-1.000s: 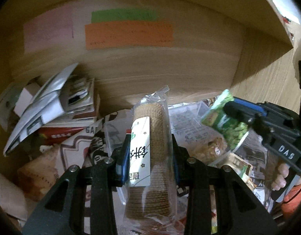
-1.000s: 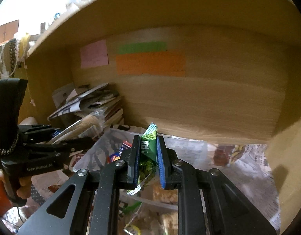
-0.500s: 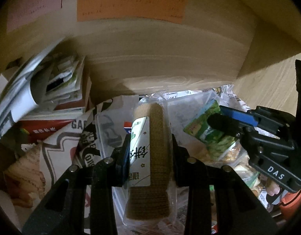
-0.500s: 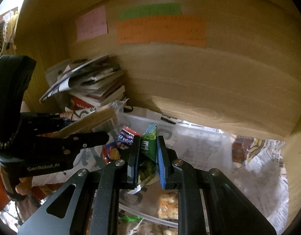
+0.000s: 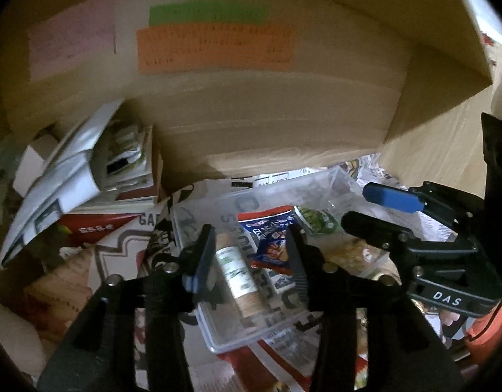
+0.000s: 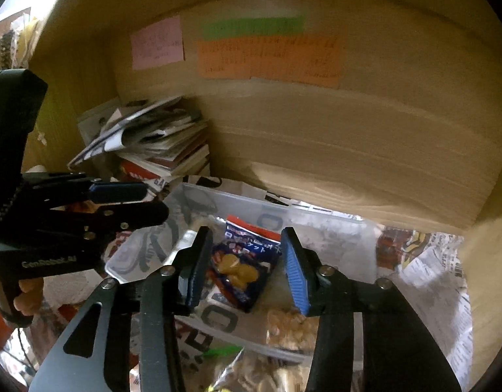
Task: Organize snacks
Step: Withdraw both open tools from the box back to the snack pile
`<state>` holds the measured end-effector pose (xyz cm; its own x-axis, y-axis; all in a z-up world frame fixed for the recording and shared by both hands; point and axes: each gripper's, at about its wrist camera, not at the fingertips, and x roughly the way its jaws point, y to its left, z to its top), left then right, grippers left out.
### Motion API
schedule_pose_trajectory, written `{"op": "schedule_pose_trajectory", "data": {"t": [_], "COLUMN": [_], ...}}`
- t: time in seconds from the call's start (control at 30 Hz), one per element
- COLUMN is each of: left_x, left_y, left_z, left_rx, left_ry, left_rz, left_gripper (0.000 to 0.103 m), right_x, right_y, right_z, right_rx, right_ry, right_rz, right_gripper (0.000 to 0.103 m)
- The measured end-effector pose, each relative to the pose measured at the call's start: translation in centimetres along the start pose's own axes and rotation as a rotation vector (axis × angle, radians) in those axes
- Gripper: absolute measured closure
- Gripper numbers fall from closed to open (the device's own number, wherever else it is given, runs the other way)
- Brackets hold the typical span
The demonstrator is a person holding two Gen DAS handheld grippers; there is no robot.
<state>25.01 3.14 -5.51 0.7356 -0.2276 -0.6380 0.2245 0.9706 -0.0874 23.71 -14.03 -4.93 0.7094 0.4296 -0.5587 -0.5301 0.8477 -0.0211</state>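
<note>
A clear plastic bin (image 5: 182,219) sits on newspaper inside a wooden cubby. In it lie a brown biscuit roll with a white label (image 5: 239,274), a blue snack bag (image 5: 272,241) and a green pea snack bag (image 5: 316,220). My left gripper (image 5: 251,254) is open above the bin, the roll lying between its fingers below. My right gripper (image 6: 247,264) is open and empty over the blue bag (image 6: 242,268). The right gripper also shows in the left wrist view (image 5: 375,209), the left one in the right wrist view (image 6: 130,202).
A stack of books and magazines (image 5: 87,176) leans at the left against the back wall (image 5: 267,114). Coloured notes (image 5: 215,49) stick to the wall. More snack bags (image 6: 290,326) lie in front of the bin. Newspaper (image 6: 424,271) covers the floor at the right.
Both grippers opened. The biscuit roll dropped from my left gripper into the bin, and the green pea bag dropped from my right gripper into the bin.
</note>
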Motion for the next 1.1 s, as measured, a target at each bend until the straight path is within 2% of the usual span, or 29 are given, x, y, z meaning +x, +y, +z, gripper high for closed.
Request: {"op": "schedule_pose_trajectory", "data": {"t": [0.33, 0.4, 0.47, 0.67, 1.1], "left_x": [-4.2, -4.7, -5.1, -5.6, -4.5], "left_y": [-1.3, -1.7, -1.9, -1.9, -1.4], "left_z": [-2.9, -3.8, -5.0, -8.4, -14.8], "left_rx": [0.011, 0.013, 0.016, 0.007, -0.088], "left_ry": [-0.055, -0.058, -0.055, -0.004, 0.126], "left_rz": [0.038, 0.048, 0.061, 0.076, 0.046], "left_gripper": [0.021, 0.012, 0.008, 0.006, 0.006], "right_x": [-5.1, -5.7, -6.4, -7.5, -6.5], "right_y": [0.1, 0.1, -0.1, -0.5, -1.0], "right_z": [-2.5, -3.3, -4.2, -7.0, -13.7], "right_rx": [0.009, 0.015, 0.026, 0.061, 0.14], "right_ry": [-0.061, -0.061, -0.054, -0.023, 0.141], "right_rz": [-0.048, -0.058, -0.073, -0.095, -0.115], "right_gripper": [0.039, 0.037, 0.036, 0.031, 0.027]}}
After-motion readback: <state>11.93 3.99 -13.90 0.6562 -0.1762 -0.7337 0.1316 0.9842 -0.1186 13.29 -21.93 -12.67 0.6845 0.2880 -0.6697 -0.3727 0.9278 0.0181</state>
